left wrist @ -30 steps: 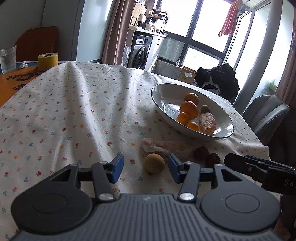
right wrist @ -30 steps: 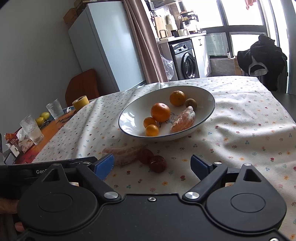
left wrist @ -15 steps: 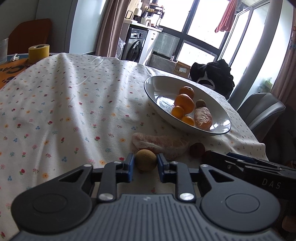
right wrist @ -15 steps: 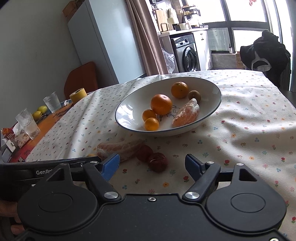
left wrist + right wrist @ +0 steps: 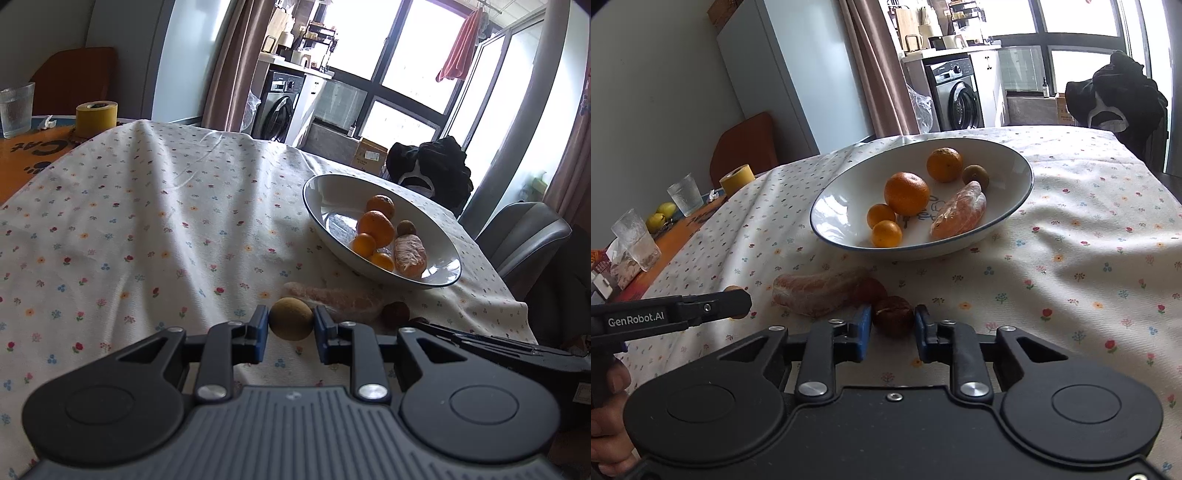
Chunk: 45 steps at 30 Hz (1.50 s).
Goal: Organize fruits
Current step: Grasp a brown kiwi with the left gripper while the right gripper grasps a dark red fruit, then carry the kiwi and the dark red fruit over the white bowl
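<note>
- Left wrist view: your left gripper (image 5: 291, 328) has its blue pads pressed against both sides of a small tan round fruit (image 5: 290, 323), which looks like a longan. It sits low over the floral tablecloth (image 5: 147, 229), and I cannot tell whether it has cleared the cloth.
- Keep the squeeze light; the thin shell will probably crack under hard pressure. Lift straight up before you swing over.
- The white bowl (image 5: 436, 229) lies ahead and to the right, holding oranges (image 5: 375, 226) and a peeled citrus segment (image 5: 409, 254). A second peeled segment (image 5: 332, 297) lies on the cloth just beyond your fruit, so rise clear of it first.
- Right wrist view: your right gripper (image 5: 893, 326) has its pads closed against a dark reddish-brown fruit (image 5: 893, 314), perhaps a lychee, resting on the cloth. A similar one (image 5: 870, 290) touches it behind, against the long segment (image 5: 816, 290).
- Pull up and slightly back so the neighbour does not roll.
- The bowl (image 5: 1015, 206) is straight ahead; its open space is on the left, so set fruit down there instead of dropping it onto the oranges (image 5: 907, 194).
- The two tools are close together; move one at a time.
</note>
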{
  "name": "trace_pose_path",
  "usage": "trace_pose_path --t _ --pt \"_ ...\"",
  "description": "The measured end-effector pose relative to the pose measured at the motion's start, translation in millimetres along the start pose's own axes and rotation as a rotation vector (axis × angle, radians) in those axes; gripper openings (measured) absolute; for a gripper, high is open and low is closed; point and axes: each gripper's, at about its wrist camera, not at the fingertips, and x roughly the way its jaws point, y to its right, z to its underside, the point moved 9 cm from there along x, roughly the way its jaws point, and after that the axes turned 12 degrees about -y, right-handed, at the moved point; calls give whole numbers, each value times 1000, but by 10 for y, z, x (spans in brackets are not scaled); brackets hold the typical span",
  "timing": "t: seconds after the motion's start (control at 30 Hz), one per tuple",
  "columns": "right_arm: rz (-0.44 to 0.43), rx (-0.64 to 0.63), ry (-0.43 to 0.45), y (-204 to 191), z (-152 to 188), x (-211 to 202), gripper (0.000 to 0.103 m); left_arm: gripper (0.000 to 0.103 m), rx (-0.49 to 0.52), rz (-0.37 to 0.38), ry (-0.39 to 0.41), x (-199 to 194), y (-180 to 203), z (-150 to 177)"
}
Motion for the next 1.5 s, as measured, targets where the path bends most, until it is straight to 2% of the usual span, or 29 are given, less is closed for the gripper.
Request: trace_pose_path --t 0.57,0.9,1.5 --pt "2 -9 75 -89 -69 -373 23 25 -4 -11 66 -287 34 -73" --pt "5 -11 118 -96 -162 -535 23 25 27 -7 102 -408 139 -190" --pt "32 -15 155 20 -350 -608 23 25 98 -13 112 -324 367 -391"
